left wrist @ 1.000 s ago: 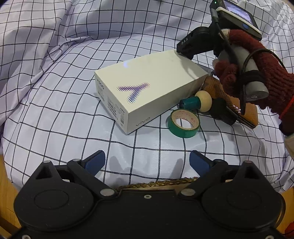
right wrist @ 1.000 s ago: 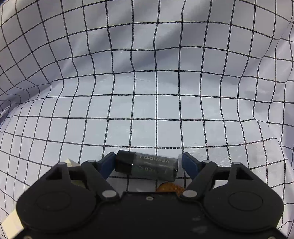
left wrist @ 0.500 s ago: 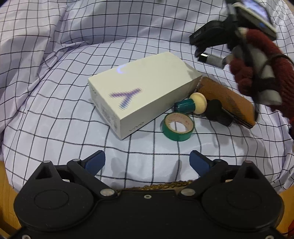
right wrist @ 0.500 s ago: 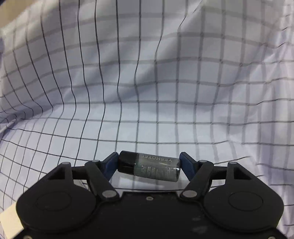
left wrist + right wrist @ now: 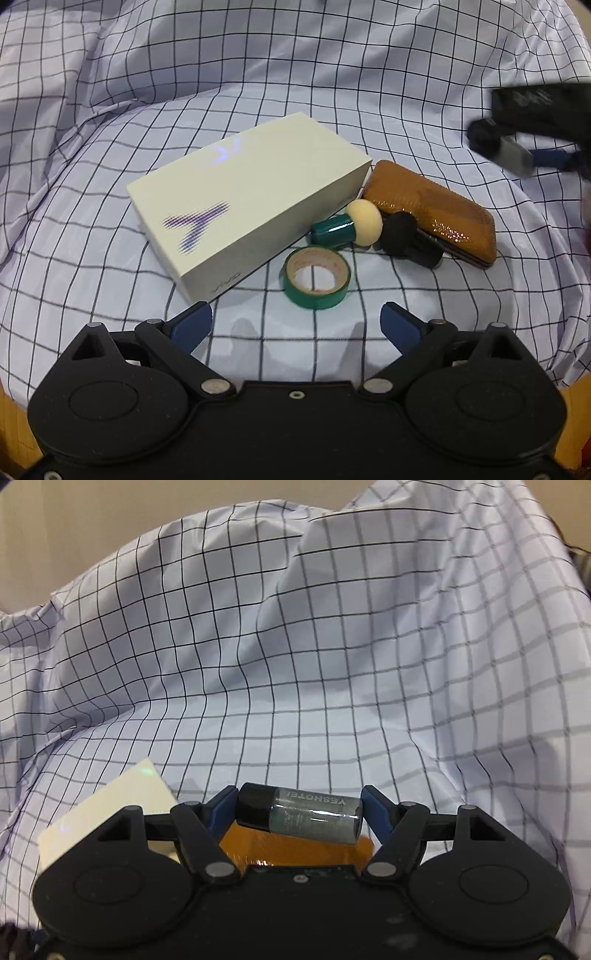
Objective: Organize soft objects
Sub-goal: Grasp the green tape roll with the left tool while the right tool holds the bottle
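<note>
In the right wrist view my right gripper [image 5: 299,812] is shut on a small grey bottle with a black cap [image 5: 301,816], held crosswise above the orange case [image 5: 258,849]. The same bottle [image 5: 506,149] shows blurred at the right edge of the left wrist view. My left gripper [image 5: 295,325] stands open over the checked cloth [image 5: 295,74], nothing between its fingers. Ahead of it lie a green tape roll [image 5: 317,277], a cream-headed green applicator [image 5: 347,227], a black-headed one [image 5: 406,236], the orange case [image 5: 436,210] and a cream phone box [image 5: 243,199].
The checked cloth [image 5: 332,646] rises in folds on all sides like a basin. A corner of the cream box [image 5: 110,812] shows at the left of the right wrist view. Wooden surface [image 5: 7,424] peeks out at the lower corners.
My right gripper with the bottle has lifted and swung away to the right, leaving the case and applicators uncovered; the gloved hand has left the left wrist view. My left gripper crept slightly closer.
</note>
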